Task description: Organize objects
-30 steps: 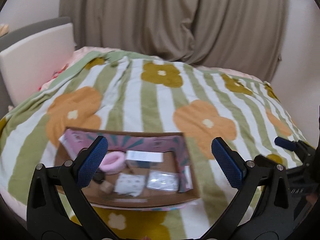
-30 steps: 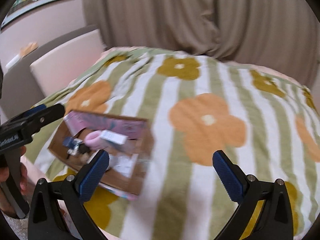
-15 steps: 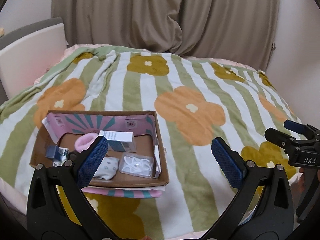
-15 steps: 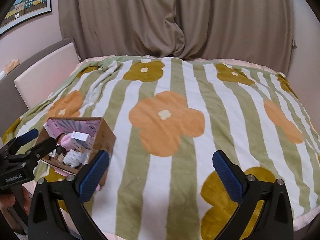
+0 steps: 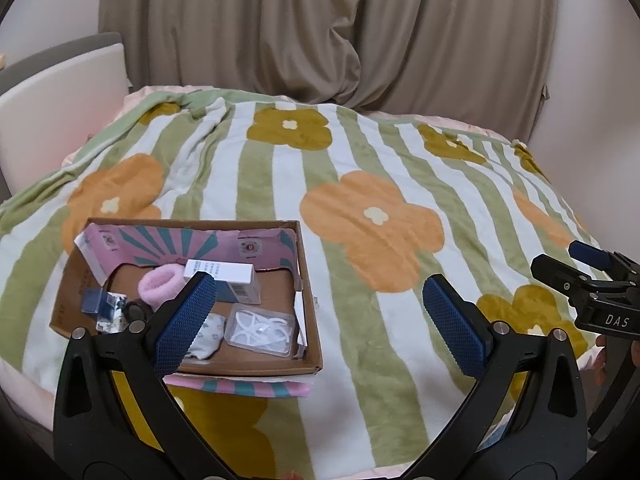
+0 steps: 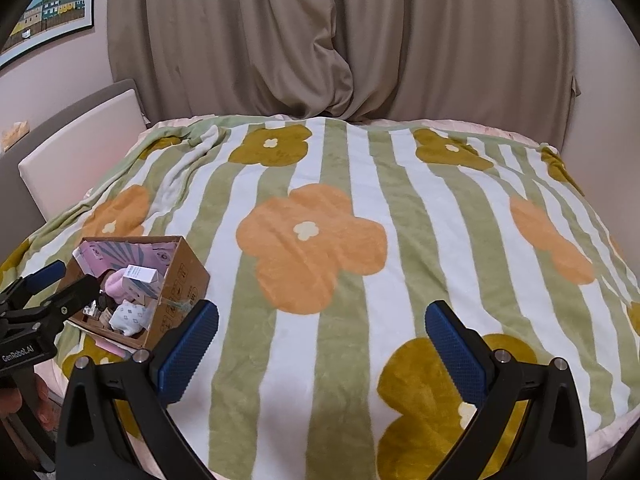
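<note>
A shallow cardboard box [image 5: 310, 312] lies on the flowered blanket at the near left; it also shows in the right wrist view [image 6: 182, 280]. Inside it are a pink fuzzy roll [image 5: 158, 285], a white and blue carton [image 5: 224, 276], a clear plastic case of white pieces [image 5: 260, 328], a patterned white cloth [image 5: 208, 338] and small dark items [image 5: 100, 304]. My left gripper [image 5: 320, 320] is open and empty, above the box's near right corner. My right gripper [image 6: 322, 348] is open and empty over bare blanket, to the right of the box.
The green-striped blanket with orange and mustard flowers [image 5: 372, 216] covers the bed. A padded headboard [image 5: 60, 100] stands at the left and beige curtains [image 5: 320, 32] hang behind. A framed picture [image 6: 48, 12] is on the left wall. The bed's near edge is just below both grippers.
Both grippers have pulled back and up from the box, so more of the bed shows. The box now sits farther left in both views. Both stay open.
</note>
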Available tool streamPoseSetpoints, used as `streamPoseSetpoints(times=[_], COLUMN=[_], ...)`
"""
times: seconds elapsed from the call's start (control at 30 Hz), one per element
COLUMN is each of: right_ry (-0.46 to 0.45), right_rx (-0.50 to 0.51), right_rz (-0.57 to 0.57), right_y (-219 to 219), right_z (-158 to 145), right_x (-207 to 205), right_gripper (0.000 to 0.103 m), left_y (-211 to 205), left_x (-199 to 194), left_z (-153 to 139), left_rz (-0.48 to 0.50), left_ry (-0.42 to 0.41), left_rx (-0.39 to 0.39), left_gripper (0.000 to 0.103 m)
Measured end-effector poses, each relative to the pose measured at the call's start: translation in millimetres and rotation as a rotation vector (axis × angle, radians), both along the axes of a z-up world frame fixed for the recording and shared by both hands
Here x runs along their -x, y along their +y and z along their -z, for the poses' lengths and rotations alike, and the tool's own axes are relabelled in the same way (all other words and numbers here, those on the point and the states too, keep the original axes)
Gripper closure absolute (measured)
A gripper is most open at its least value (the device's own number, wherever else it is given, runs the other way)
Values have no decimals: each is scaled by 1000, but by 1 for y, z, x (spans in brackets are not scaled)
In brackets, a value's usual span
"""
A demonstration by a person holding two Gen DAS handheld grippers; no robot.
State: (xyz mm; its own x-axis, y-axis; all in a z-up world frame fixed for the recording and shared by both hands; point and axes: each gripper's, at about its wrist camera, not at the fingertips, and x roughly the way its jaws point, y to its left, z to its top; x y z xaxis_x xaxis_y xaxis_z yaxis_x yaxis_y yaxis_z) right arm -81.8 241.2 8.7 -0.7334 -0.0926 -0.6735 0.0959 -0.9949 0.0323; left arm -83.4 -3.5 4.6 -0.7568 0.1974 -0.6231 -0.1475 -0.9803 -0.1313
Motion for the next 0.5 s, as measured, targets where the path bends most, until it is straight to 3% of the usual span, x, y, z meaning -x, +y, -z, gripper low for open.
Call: streamPoseSetpoints(times=[0.5], right_ry=[-6], right_rx=[9], right_rz=[8], right_y=[-3], right_z=[3], right_x=[0], right_gripper=[0], left_y=[5], left_x=[-4], left_z=[3], left_rz=[20], left_ry=[2], left_rx=[-8], left_gripper=[0])
